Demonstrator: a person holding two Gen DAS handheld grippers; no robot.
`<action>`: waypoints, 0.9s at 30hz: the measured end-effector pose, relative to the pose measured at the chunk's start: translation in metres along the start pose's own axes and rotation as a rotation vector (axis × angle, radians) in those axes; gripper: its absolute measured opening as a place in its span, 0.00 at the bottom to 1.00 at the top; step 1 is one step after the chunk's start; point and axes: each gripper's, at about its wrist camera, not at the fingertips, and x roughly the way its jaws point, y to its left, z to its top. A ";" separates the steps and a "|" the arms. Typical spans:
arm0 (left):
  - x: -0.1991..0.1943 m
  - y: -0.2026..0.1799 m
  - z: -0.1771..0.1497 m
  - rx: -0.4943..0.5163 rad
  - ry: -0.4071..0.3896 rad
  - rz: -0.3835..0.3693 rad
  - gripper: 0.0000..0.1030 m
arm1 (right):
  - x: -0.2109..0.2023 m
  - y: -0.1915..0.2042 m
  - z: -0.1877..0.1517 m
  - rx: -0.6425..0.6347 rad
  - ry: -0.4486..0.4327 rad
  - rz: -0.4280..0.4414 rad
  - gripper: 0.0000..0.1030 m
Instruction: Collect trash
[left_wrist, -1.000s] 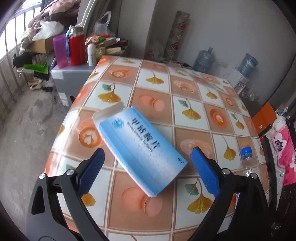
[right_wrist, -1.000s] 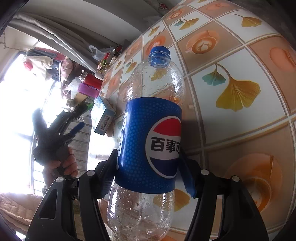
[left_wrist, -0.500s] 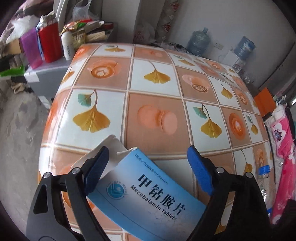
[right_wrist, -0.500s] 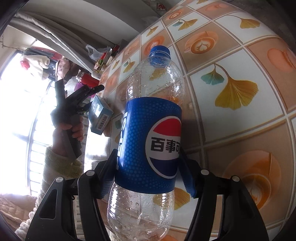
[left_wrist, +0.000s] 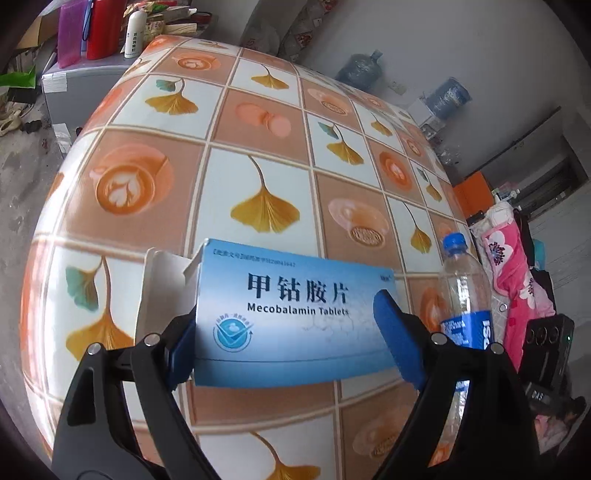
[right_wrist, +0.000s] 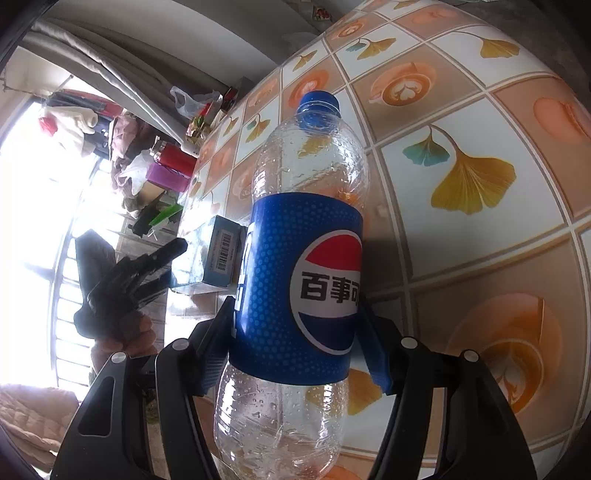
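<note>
Left gripper (left_wrist: 286, 334) clamps a blue tablet box (left_wrist: 291, 314) (flap open) while right gripper (right_wrist: 295, 345) grips a Pepsi bottle (right_wrist: 301, 280) above the tabletop (right_wrist: 480, 229).

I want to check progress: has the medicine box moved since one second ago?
Yes. The medicine box lay flat on the table; now the left gripper holds it.

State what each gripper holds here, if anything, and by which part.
Left gripper: the blue tablet box, clamped across its two short ends. Right gripper: the empty Pepsi bottle, gripped on both sides at the blue label's lower part.
</note>
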 end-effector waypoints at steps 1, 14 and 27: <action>-0.004 0.000 -0.008 -0.008 -0.001 -0.016 0.79 | 0.000 0.001 0.000 -0.004 0.002 -0.004 0.59; -0.049 -0.005 -0.101 -0.093 -0.014 -0.183 0.79 | -0.007 -0.002 -0.009 -0.026 0.032 -0.017 0.58; -0.065 -0.013 -0.148 -0.039 -0.012 -0.296 0.79 | -0.008 0.000 -0.011 -0.041 0.039 -0.034 0.58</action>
